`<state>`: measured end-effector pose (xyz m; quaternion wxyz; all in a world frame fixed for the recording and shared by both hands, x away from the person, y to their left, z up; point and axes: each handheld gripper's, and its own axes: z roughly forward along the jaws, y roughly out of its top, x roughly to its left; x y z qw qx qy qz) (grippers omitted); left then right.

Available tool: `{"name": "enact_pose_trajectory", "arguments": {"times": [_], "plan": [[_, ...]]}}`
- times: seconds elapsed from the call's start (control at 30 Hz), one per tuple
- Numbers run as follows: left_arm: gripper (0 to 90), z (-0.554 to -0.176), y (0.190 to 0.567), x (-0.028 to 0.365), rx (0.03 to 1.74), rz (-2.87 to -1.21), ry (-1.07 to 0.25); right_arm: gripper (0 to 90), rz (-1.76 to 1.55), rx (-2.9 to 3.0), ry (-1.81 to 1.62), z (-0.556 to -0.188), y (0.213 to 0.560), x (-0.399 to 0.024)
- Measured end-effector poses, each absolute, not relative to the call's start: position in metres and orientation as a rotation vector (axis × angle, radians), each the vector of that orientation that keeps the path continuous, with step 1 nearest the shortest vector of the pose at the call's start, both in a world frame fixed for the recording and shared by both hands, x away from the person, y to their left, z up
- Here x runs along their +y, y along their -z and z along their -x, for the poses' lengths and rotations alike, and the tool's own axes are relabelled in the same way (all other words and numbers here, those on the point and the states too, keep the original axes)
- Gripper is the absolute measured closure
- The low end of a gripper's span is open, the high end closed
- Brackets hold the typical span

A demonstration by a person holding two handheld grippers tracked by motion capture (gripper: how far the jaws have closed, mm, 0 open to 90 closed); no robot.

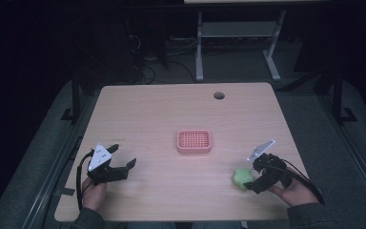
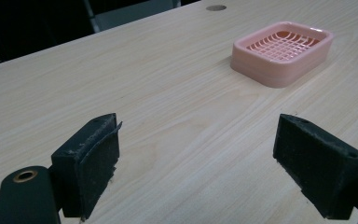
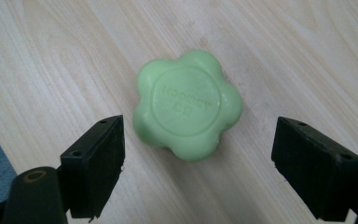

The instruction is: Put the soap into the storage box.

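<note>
A green flower-shaped soap (image 3: pixel 187 105) lies flat on the wooden table (image 1: pixel 152 114), near its front right corner (image 1: pixel 241 177). My right gripper (image 3: pixel 198 165) is open, its jaws wide on either side of the soap's near edge without touching it; in the high view this gripper (image 1: pixel 251 177) sits just right of the soap. A pink slotted soap dish (image 1: pixel 194 141) stands at the table's middle and appears far right in the left gripper view (image 2: pixel 283 51). My left gripper (image 1: pixel 123 156) is open at the front left, with bare table between its pads (image 2: pixel 196 168).
A round cable hole (image 1: pixel 218 95) is in the table's far edge. Beyond the table stand a white desk frame (image 1: pixel 238 43) and cables on a dark floor. The table's front edge lies close behind both hands.
</note>
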<state>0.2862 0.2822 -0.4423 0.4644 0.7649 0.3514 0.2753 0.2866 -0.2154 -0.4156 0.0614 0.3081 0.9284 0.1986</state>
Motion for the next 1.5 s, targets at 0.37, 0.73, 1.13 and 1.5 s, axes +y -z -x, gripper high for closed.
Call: {"name": "enact_pose_trajectory", "arguments": {"times": [0.37,0.73,1.13,1.5], "plan": [[14.1,-0.286,0.442,0.282,0.864,-1.881,-0.675,15.9,-0.944,2.833,-0.556,-0.294,0.424,-0.202],[14.1,-0.286,0.442,0.282,0.863,-1.88,-0.678,15.8,-0.925,2.854,-0.465,-0.298,0.433,-0.189],[14.1,-0.286,0.442,0.281,0.861,-1.885,-0.678,15.8,-0.929,2.879,-0.419,-0.302,0.439,-0.181],[14.1,-0.286,0.442,0.281,0.86,-1.884,-0.677,16.6,-0.946,2.886,-0.375,-0.305,0.443,-0.179]]}}
